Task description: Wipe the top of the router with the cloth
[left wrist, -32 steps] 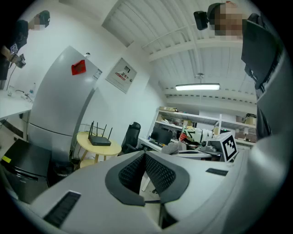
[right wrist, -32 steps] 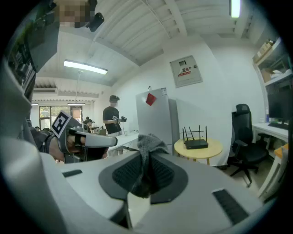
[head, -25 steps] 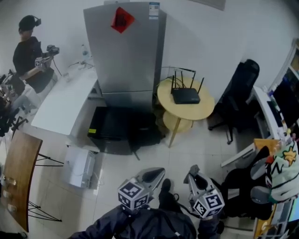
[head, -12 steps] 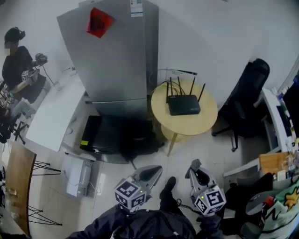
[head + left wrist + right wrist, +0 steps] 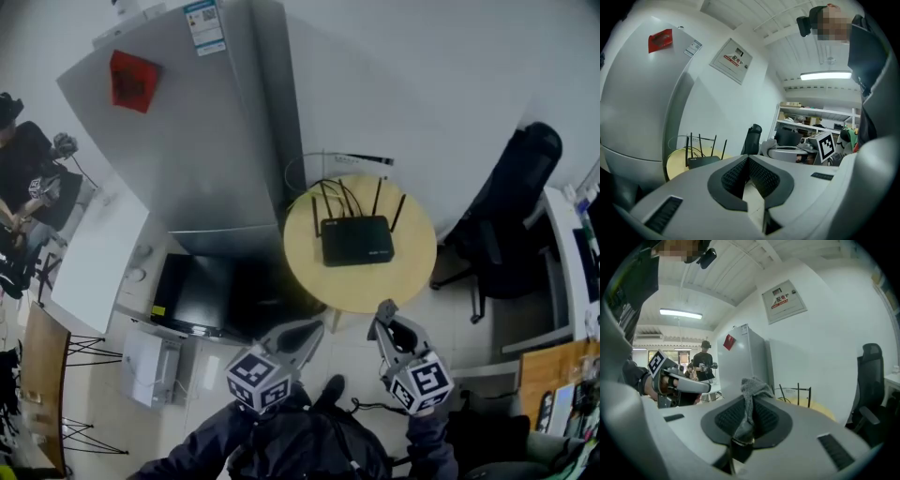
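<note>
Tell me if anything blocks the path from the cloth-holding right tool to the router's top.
Nothing visible. The right tool, shut on the grey cloth, sits short of the round yellow table; the black router has a bare top, antennas along its far edge.

Black router (image 5: 356,241), pale yellow table (image 5: 361,286), grey cloth (image 5: 751,389), silver fridge (image 5: 187,141), red sticker (image 5: 130,81).
</note>
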### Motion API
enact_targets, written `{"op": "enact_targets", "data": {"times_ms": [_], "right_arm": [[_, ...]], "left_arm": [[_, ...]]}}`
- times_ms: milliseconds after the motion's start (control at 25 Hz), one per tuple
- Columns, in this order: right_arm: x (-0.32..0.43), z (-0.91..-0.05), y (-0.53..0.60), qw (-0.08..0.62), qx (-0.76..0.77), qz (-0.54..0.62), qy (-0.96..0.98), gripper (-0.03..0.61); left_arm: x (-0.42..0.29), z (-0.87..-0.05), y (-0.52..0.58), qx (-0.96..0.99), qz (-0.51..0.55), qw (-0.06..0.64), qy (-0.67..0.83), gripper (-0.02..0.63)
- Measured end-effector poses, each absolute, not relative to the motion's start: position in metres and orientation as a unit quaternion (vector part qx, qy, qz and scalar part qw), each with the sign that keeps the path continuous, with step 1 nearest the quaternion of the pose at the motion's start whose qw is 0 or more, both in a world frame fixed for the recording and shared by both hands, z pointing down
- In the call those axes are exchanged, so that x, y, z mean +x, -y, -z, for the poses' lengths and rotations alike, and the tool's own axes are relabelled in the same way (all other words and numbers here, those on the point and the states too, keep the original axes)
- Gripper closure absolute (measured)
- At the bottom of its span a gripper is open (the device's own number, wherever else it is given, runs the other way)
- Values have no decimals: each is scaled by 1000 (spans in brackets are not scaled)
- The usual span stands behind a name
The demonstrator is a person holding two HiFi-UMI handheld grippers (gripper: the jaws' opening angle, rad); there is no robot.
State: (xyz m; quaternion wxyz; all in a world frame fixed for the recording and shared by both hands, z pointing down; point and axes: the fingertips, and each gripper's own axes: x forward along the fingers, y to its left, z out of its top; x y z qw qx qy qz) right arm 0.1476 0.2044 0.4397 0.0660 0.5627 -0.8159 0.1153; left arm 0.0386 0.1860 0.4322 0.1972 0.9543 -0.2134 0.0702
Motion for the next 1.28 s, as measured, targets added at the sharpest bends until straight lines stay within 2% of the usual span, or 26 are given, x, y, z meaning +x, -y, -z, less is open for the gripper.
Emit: {"op": "enact_targets", "data": {"times_ms": [680,1080,1280], "right_arm": [[169,-502,25,168,499,-133,839,508],[160,-573,125,236,468,-172,834,508],[157,-617,161,294,422,-187,837,508]], "left_arm": [[70,-467,-2,943,-67,226,234,612],[71,-514,86,939,-96,243,224,612],[75,-524,112,934,-105,249,235,612]]}}
